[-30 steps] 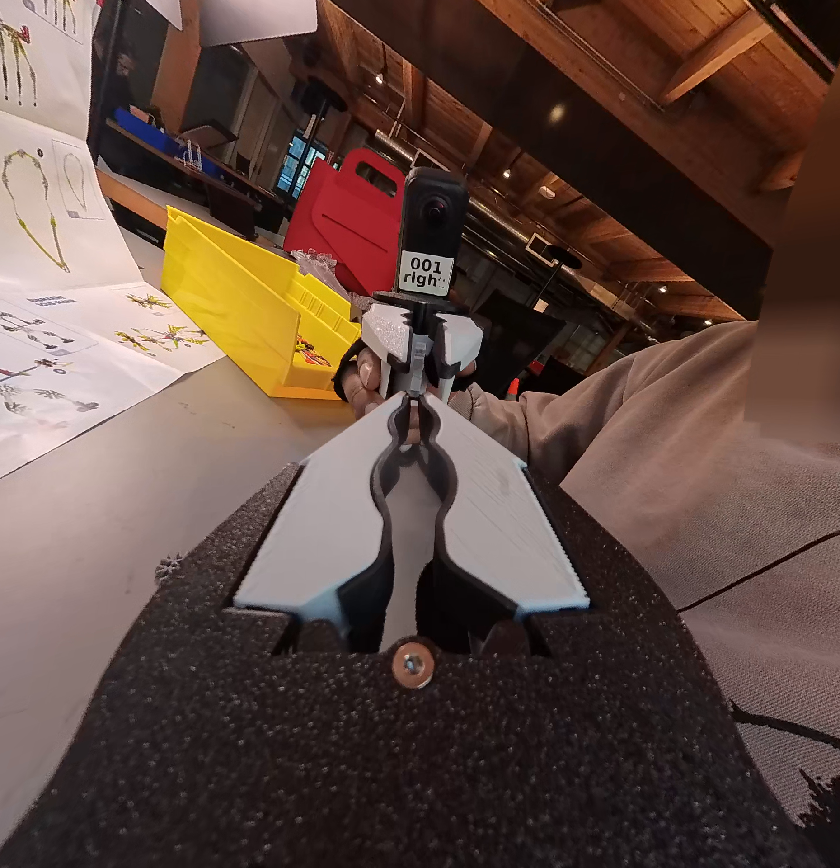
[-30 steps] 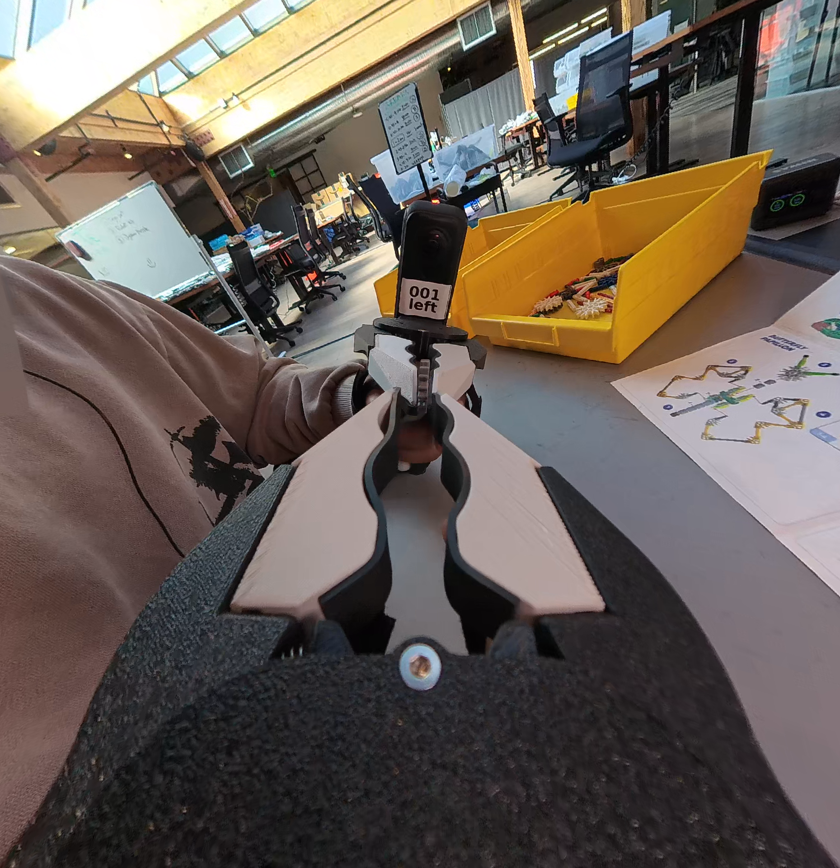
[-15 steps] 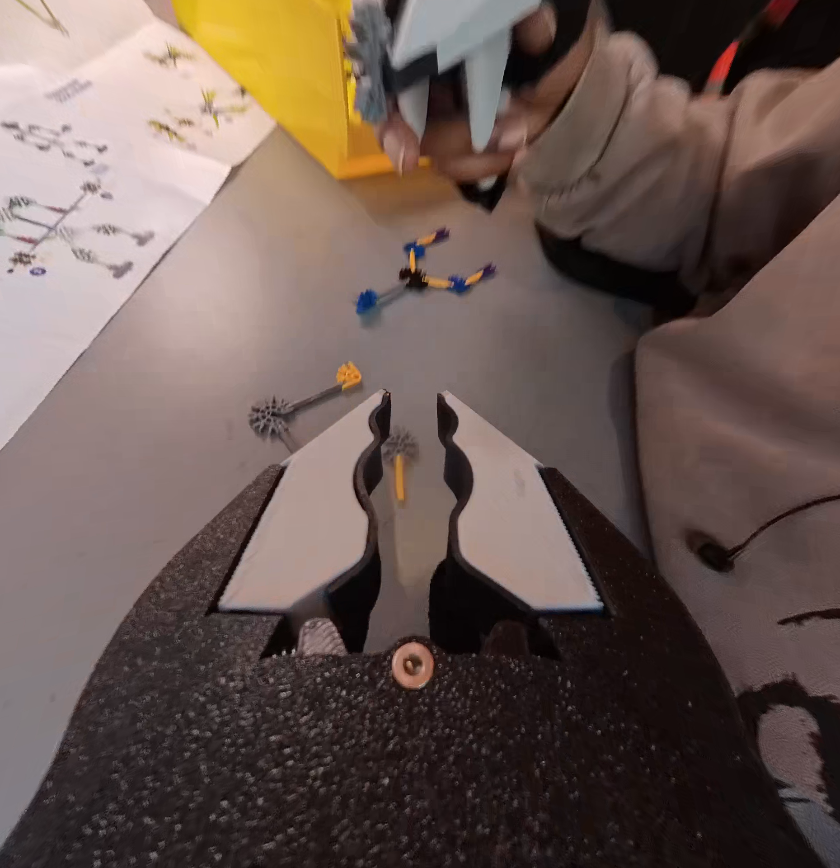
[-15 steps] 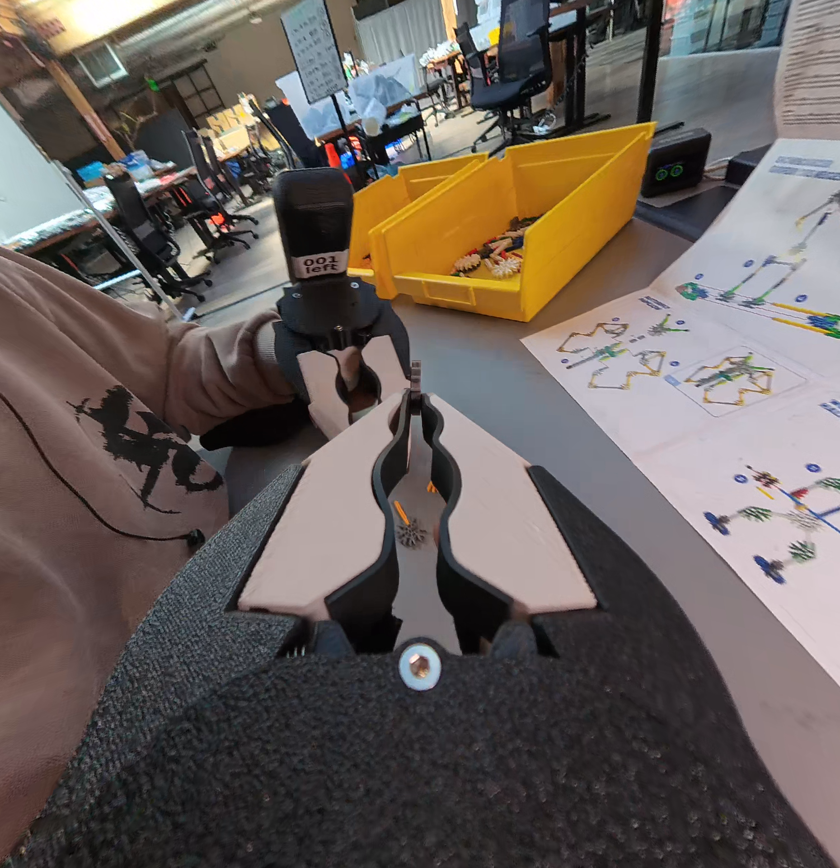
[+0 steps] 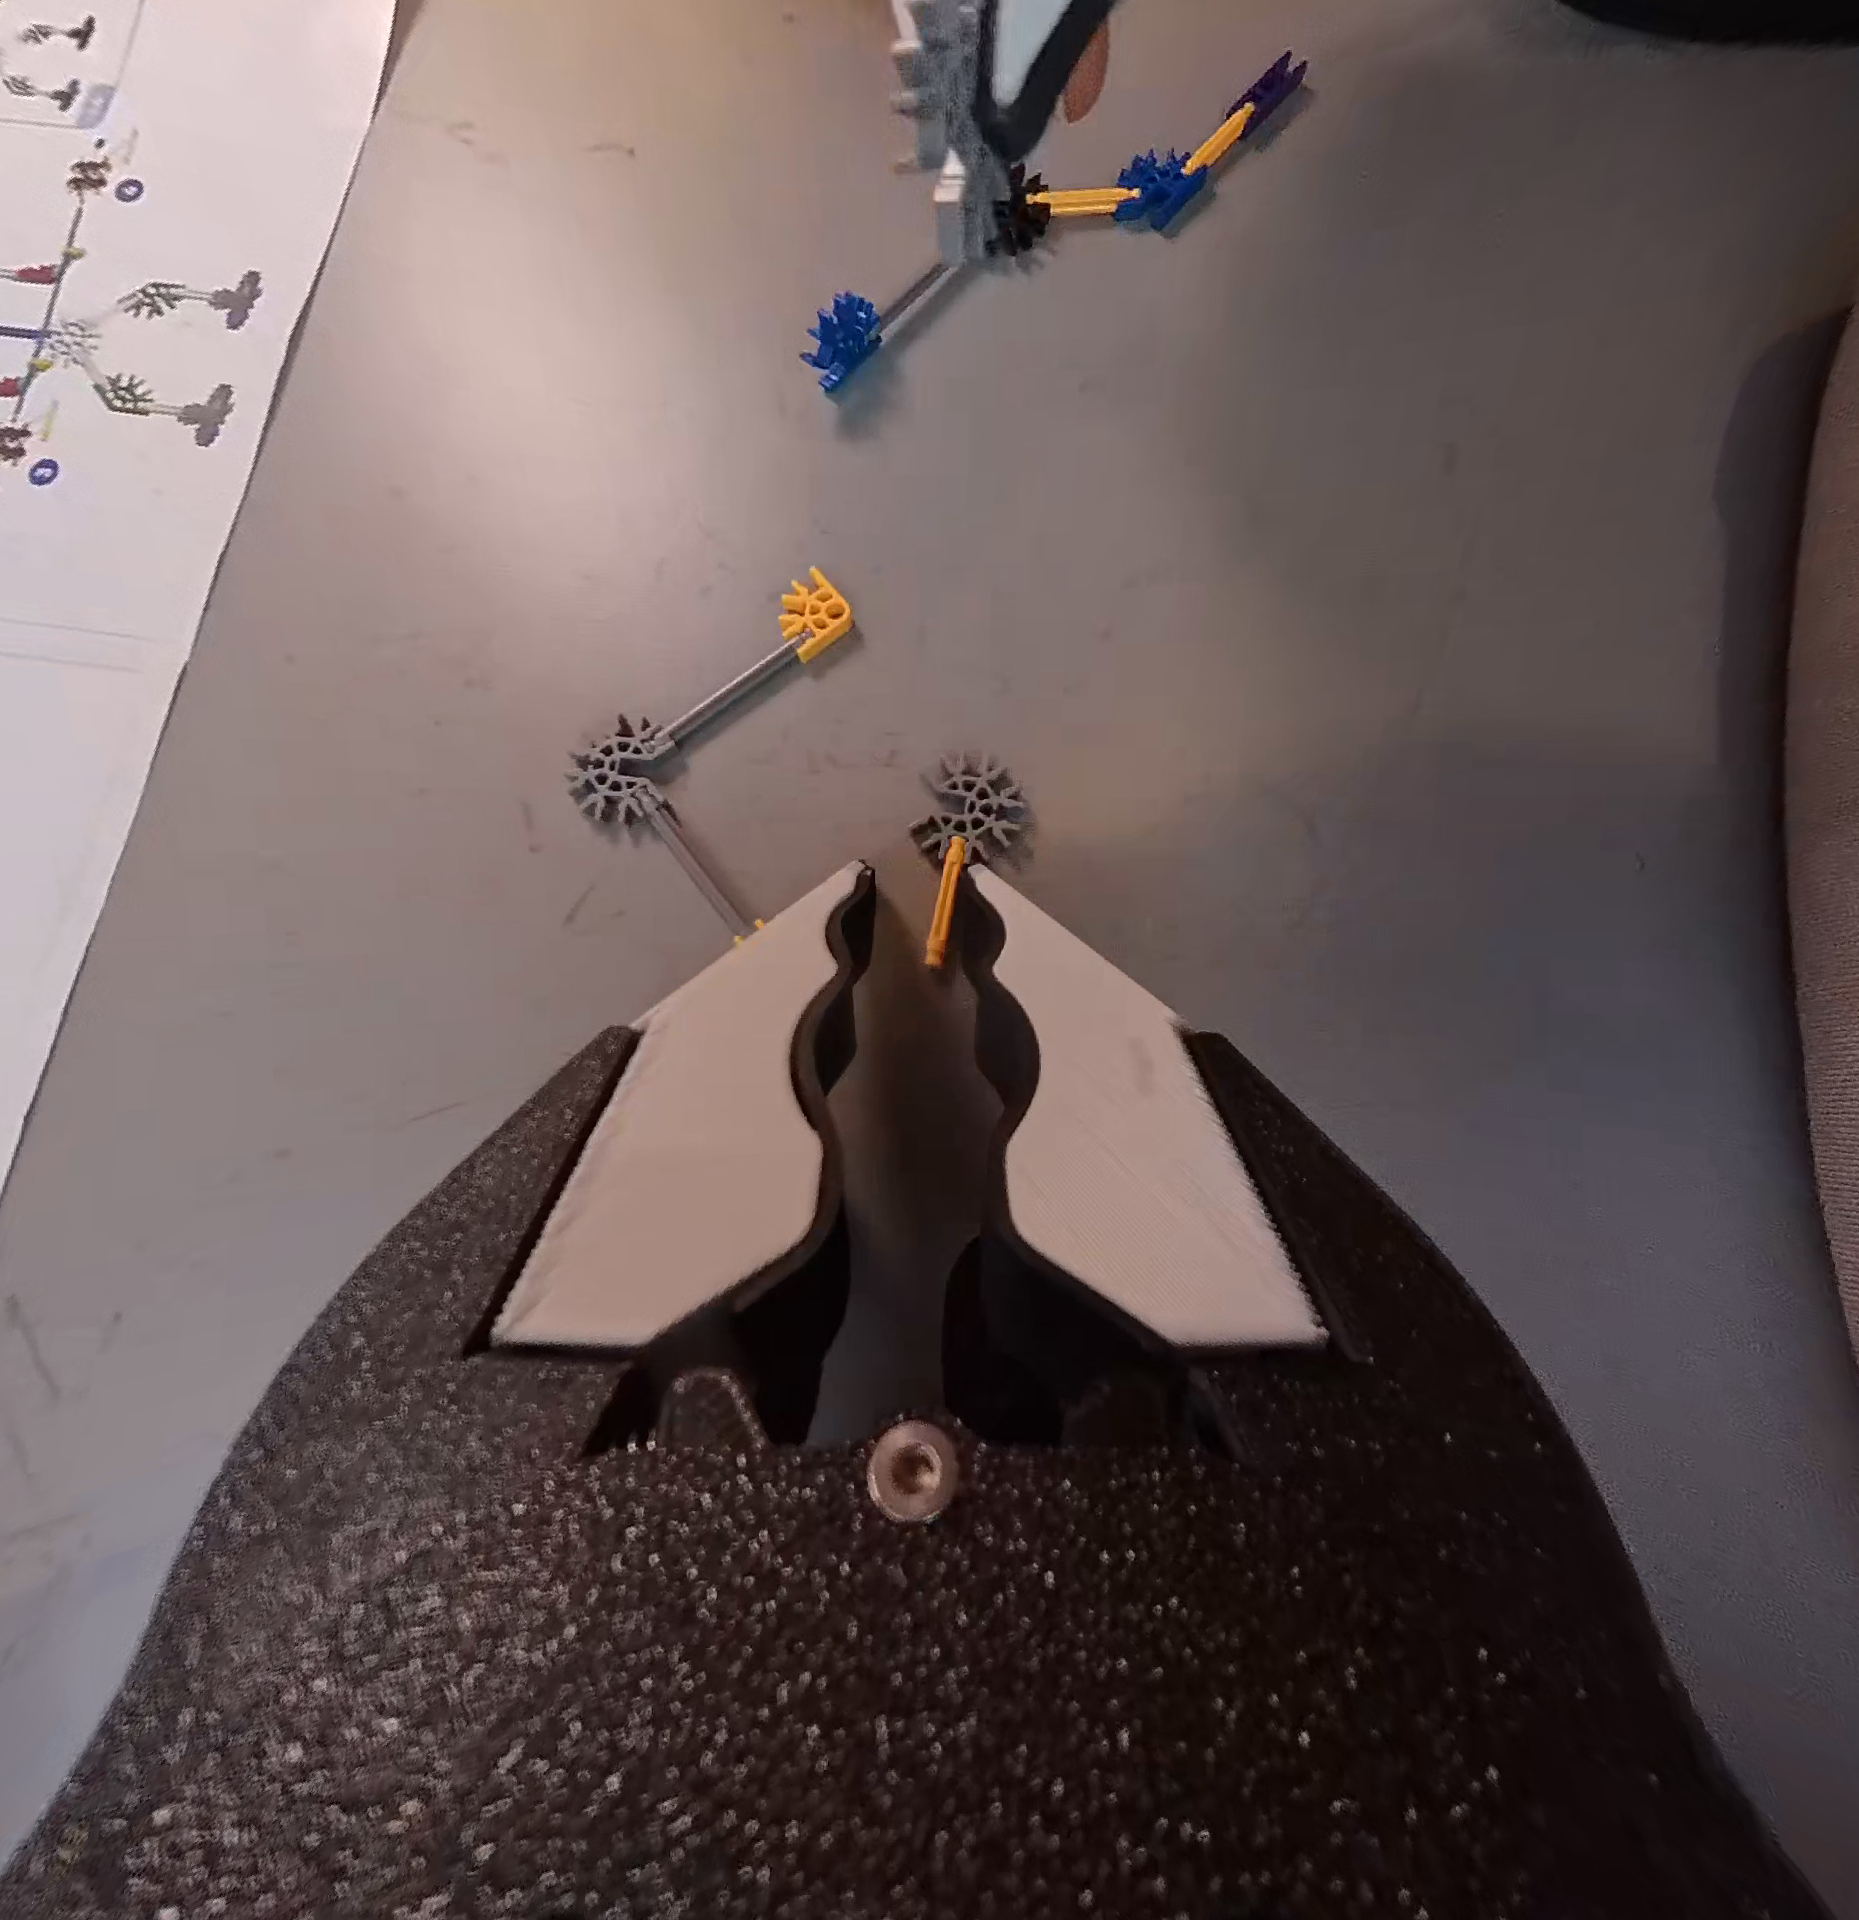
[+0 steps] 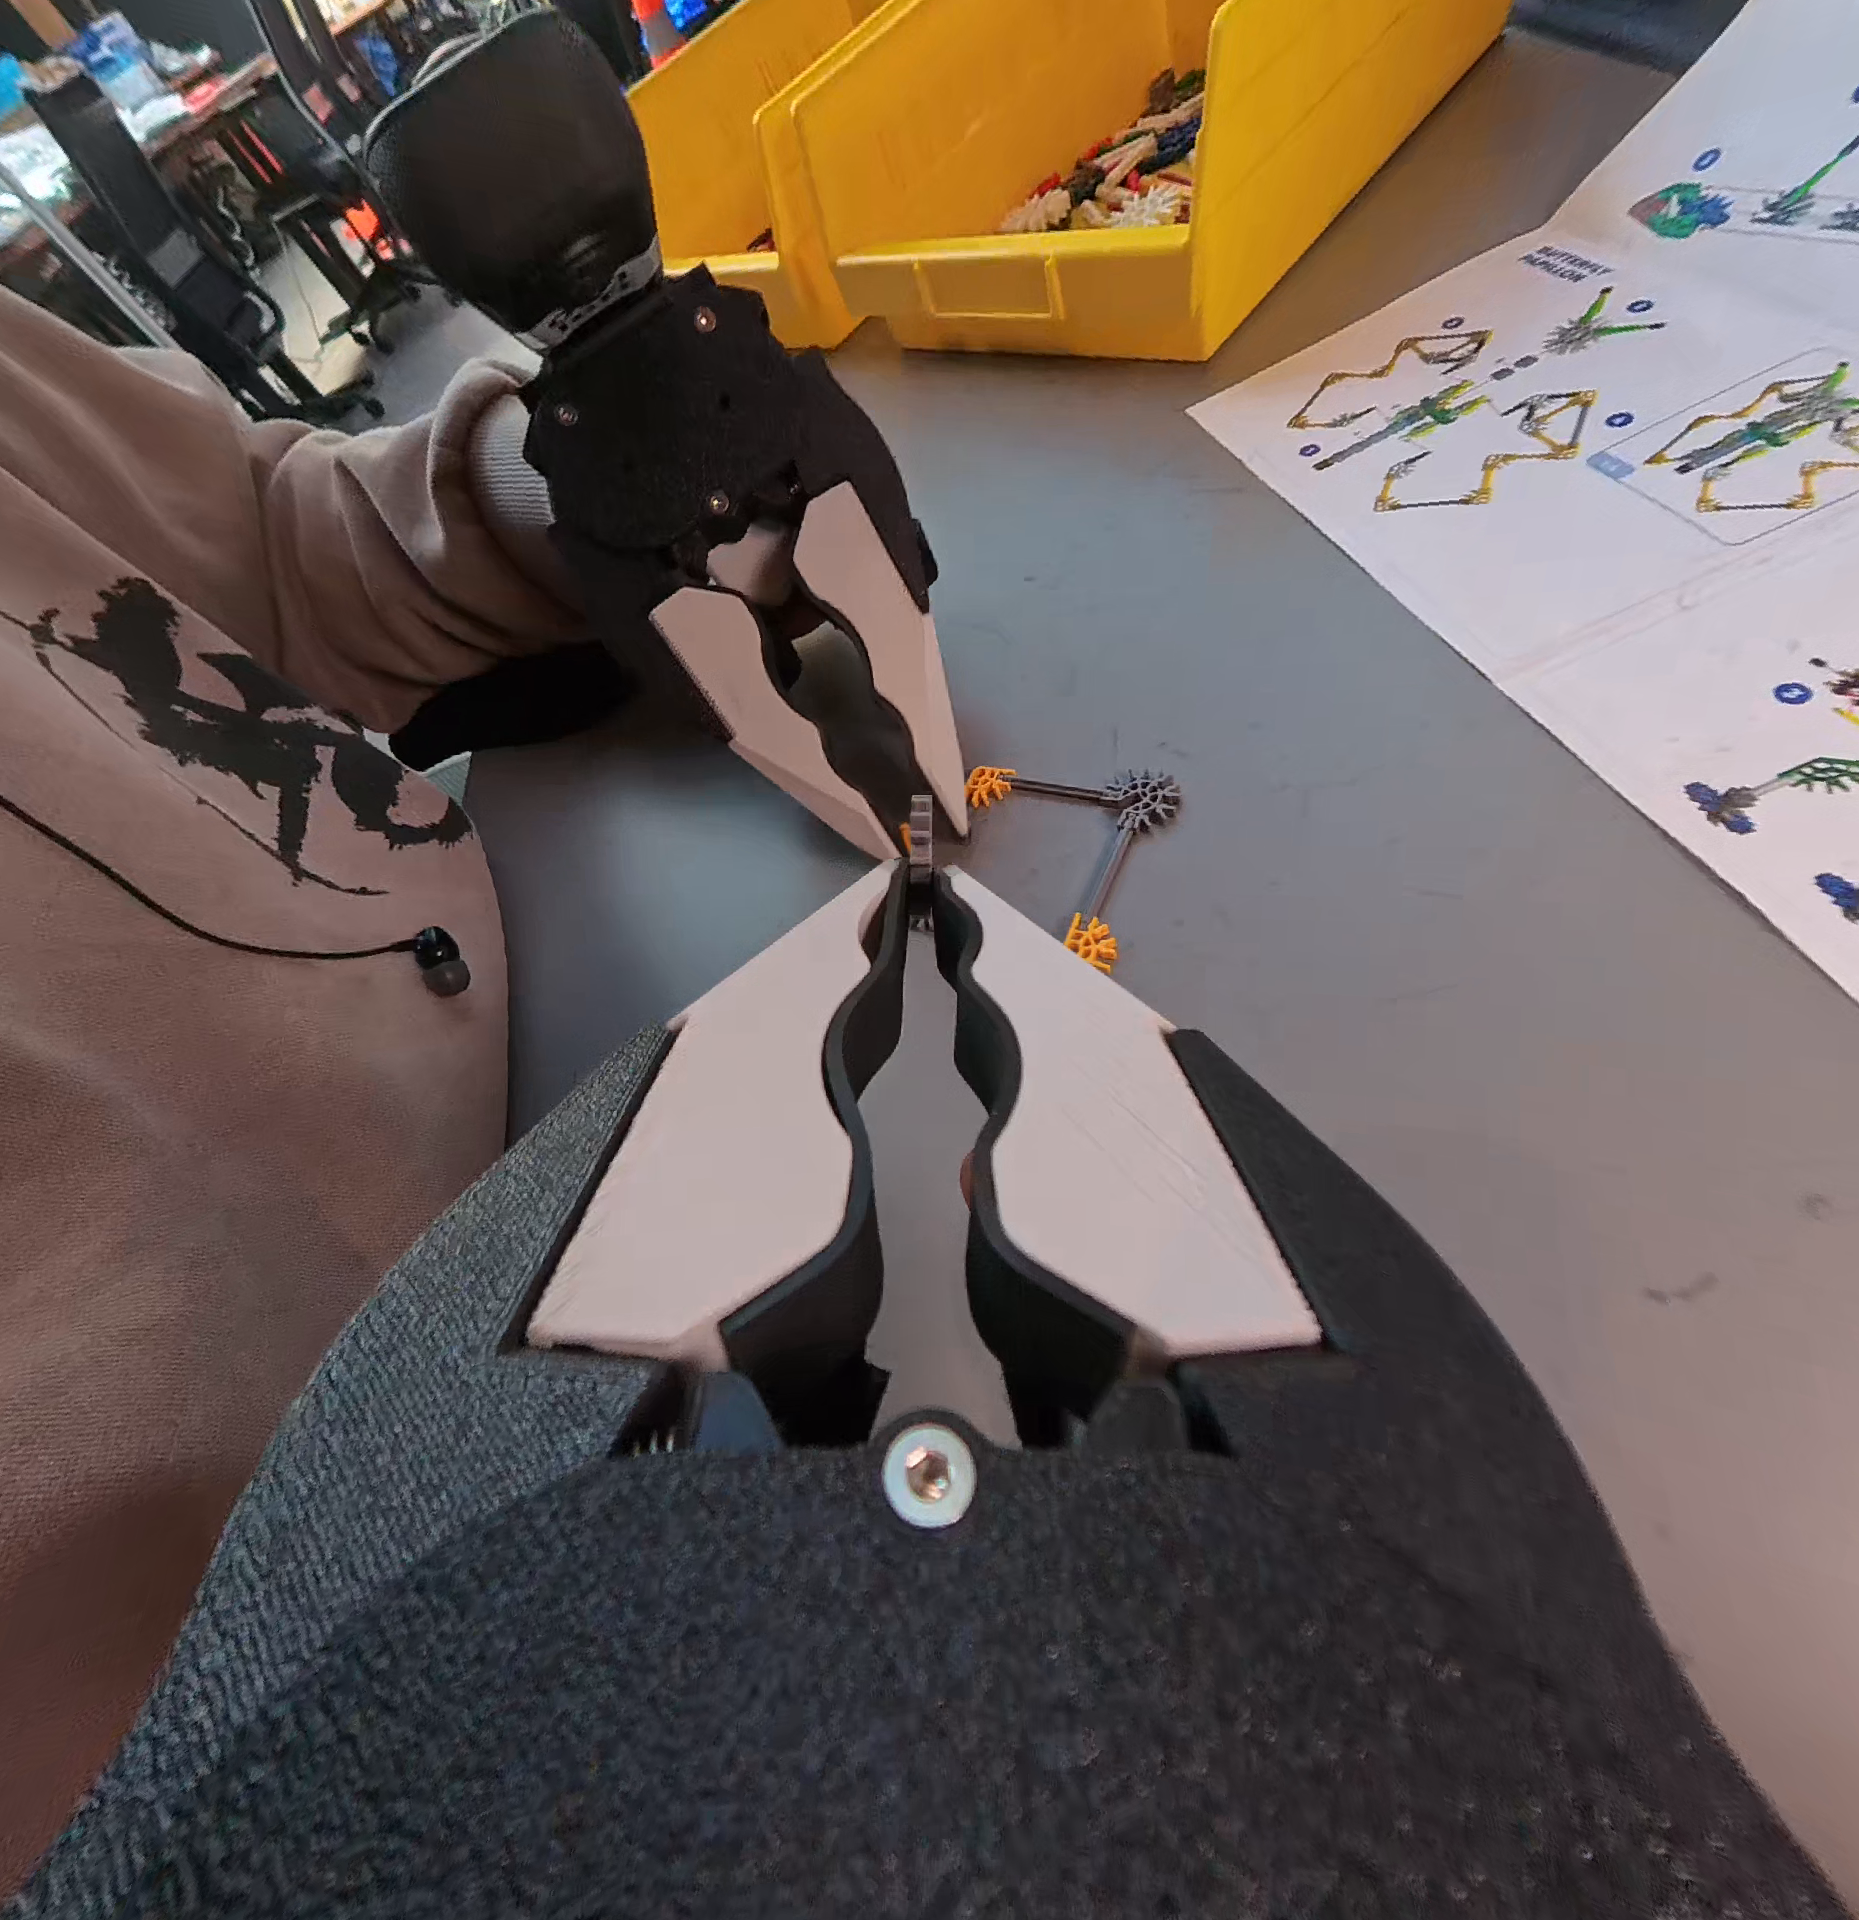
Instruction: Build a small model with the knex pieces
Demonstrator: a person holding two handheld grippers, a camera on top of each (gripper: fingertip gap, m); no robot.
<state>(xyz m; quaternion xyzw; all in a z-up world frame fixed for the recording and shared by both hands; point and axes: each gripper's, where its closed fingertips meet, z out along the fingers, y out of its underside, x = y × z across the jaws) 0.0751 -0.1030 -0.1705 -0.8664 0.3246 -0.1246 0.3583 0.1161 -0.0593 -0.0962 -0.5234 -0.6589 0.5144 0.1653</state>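
Note:
My left gripper (image 5: 920,873) is open and low over the grey table (image 5: 1320,727). A short yellow rod (image 5: 944,904) lies between its tips, plugged into a grey snowflake connector (image 5: 972,800) just ahead. My right gripper (image 6: 920,873) is shut on a small grey connector (image 6: 920,816), which also shows at the top of the left wrist view (image 5: 935,104). It is tip to tip with the left gripper's fingers (image 6: 883,623). An assembly of blue and black connectors with yellow rods (image 5: 1081,197) lies under the right gripper.
A grey connector (image 5: 618,769) with two grey rods ending in yellow connectors (image 5: 816,613) lies left of my left gripper. Yellow bins (image 6: 1008,291) with loose parts stand at the back. A white instruction sheet (image 6: 1631,520) covers the right side. A person's beige sleeve (image 6: 333,582) is at the left. Some 10 centimeters of space lies between my two pairs of fingers.
Both grippers have tilted down from facing each other to the table. The left gripper has opened and moved up to the grey connector with the yellow rod. The right keeps hold of its grey connector.

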